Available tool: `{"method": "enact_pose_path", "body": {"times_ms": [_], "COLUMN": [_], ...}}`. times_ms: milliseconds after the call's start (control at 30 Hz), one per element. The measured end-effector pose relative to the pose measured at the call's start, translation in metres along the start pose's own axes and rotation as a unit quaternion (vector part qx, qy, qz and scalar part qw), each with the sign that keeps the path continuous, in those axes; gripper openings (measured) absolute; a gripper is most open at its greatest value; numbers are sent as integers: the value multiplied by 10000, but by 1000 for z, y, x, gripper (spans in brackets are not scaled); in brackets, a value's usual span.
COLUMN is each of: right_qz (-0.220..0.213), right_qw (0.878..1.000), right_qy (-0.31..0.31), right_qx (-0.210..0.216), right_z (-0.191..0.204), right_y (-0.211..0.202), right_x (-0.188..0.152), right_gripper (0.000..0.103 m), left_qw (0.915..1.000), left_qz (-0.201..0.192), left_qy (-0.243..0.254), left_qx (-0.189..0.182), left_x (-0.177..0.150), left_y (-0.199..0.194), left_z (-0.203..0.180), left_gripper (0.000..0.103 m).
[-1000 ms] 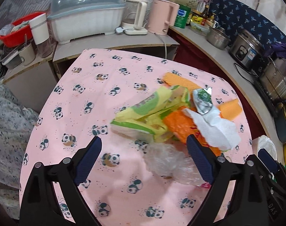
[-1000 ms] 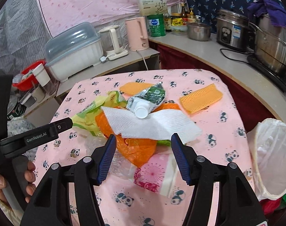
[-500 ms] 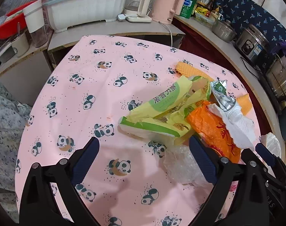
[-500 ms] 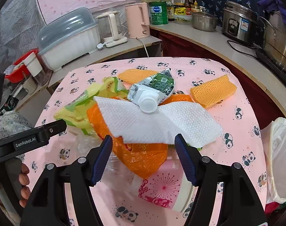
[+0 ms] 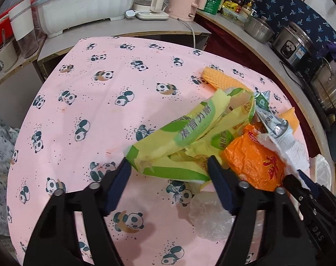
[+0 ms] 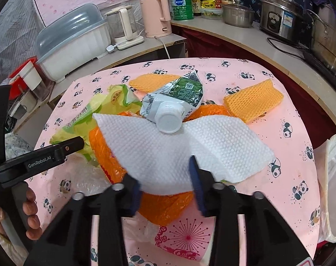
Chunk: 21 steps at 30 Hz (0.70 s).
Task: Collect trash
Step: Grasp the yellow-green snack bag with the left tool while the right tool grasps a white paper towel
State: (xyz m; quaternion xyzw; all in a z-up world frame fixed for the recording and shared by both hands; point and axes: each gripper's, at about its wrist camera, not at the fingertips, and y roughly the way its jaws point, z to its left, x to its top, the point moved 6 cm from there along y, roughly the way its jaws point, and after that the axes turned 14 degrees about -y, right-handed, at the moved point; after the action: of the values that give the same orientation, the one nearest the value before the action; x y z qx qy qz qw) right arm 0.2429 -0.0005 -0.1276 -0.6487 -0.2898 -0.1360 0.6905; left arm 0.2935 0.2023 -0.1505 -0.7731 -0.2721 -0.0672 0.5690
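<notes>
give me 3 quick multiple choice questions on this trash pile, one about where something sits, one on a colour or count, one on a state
1. Where does the crumpled carton with the white cap lie?
A. on top of the white paper towel
B. inside the bin bag
C. on the counter beside the kettle

2. How many orange foam net pieces show on the tablecloth in the right wrist view?
A. none
B. two
C. five

3. What lies between the right gripper fingers?
A. nothing at all
B. the pink kettle
C. the near edge of the white paper towel

Answers: 1 A, the cap rests on the towel's far edge. 2 B, one lies behind the carton and one to its right. 3 C, the towel edge sits between the closing jaws, over the orange plastic bag.
</notes>
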Motion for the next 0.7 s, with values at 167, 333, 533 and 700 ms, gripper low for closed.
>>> {"method": "enact_pose_path", "body": {"times_ms": [167,333,533,700], "right_qz": [-122,-412,-863,-1253], "right_qw": [9999,9991,9958,9910], "right_qy": [28,75,222,355], "right_qx": [36,-68,-204,-324], "right_z": [-1,-8,-23,-39], "right_y": [-11,-39,-84,-125], "right_x": [2,10,21,27], "right_gripper": [5,4,3,3], "left_qw": [9999,9998,9989,9976], "left_qz": [-66,-160,-411,-622], "left_qy": [56,8,-26,0], "left_qx": [-75,-77,-223,-311], "left_x": [-3,-4,-3,-4], "left_y": [-9,-25,-56,-84], "left_z": [-4,-3,-7,-17], "left_gripper": [37,5,4,3]}}
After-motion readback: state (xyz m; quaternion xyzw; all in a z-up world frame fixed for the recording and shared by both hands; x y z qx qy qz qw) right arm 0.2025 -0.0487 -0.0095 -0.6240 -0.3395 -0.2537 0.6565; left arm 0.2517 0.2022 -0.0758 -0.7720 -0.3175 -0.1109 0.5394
